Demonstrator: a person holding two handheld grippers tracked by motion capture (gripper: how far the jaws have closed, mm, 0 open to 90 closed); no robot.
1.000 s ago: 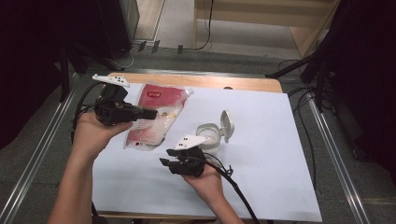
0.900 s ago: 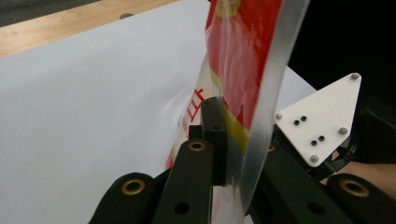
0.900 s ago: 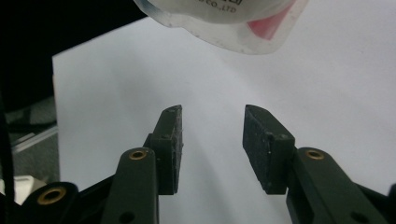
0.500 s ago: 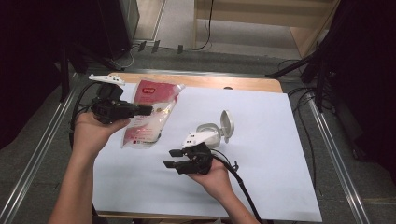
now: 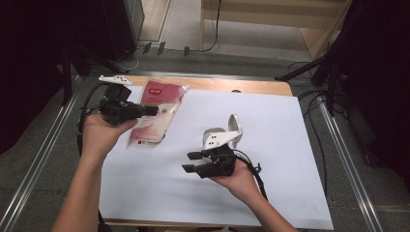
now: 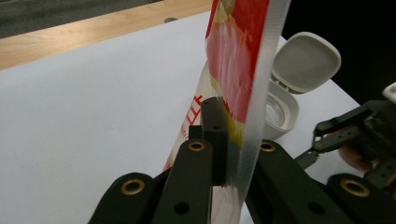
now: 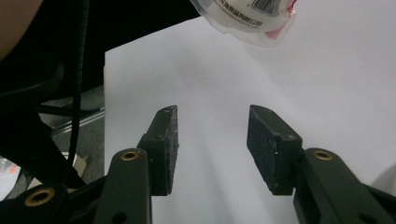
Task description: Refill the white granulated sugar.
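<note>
High view: left gripper (image 5: pixel 153 110) at about ten o'clock on the white sheet (image 5: pixel 270 145), jaws clamped on the edge of the red-and-clear pouch (image 5: pixel 157 113), which hangs lifted off the sheet. Left gripper view confirms both pads pressed flat on the pouch seam. Right gripper (image 5: pixel 192 162) near centre, slightly toward six o'clock, jaws partly apart and just been opening, nothing between them. Small white container (image 5: pixel 232 133) with its lid flipped up sits just beyond it, toward one o'clock.

Wooden table (image 5: pixel 251 86): white sheet (image 5: pixel 270 145), open white container (image 5: pixel 234 132)
</note>
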